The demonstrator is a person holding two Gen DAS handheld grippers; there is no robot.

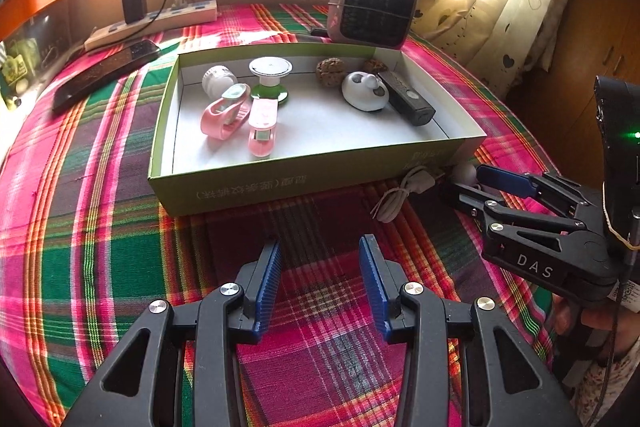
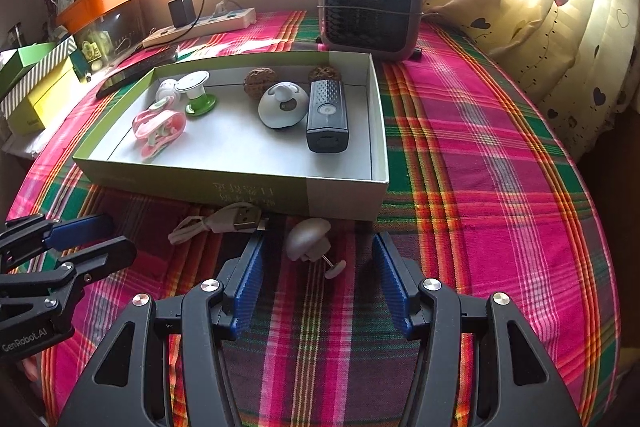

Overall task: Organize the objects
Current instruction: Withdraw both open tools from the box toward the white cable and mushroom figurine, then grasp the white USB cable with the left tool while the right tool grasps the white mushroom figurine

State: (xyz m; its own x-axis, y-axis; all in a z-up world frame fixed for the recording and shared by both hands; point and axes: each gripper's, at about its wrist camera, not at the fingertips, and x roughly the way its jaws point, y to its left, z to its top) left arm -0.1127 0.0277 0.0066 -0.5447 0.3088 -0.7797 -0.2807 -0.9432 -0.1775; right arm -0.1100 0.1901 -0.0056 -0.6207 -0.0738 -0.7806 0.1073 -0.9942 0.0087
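Plaid cloth [image 2: 480, 155] covers the table. A shallow green-sided box [image 1: 280, 183] sits on it, open top, white floor. In the box, left part: a white cap [image 1: 218, 79], a green-and-white spool [image 1: 271, 77] standing upright, and two pink clips [image 1: 240, 117] lying touching each other. In the box, right part: two brown walnuts [image 1: 331, 69] near the back wall, a white round gadget [image 1: 365, 93], and a black remote-like device [image 1: 406, 98] just beside it along the right wall. Outside the box, on the cloth just in front of its front wall: a white USB cable [image 2: 218, 223], coiled loosely, and a small white mushroom-shaped knob [image 2: 308, 239] with a thin pin and a little disc at its end, lying tilted. Right gripper [image 2: 320, 279]: jaws wide apart, holding nothing, low over the cloth; the knob lies ahead between the two fingertips, not touched. Left gripper [image 1: 320, 267]: jaws also well apart, empty, over bare cloth in front of the box, near the cable but apart from it. Behind the box: a small fan heater [image 2: 370, 5], a power strip [image 1: 156, 23] with a black charger plugged in, and a dark phone [image 1: 106, 75] lying flat.
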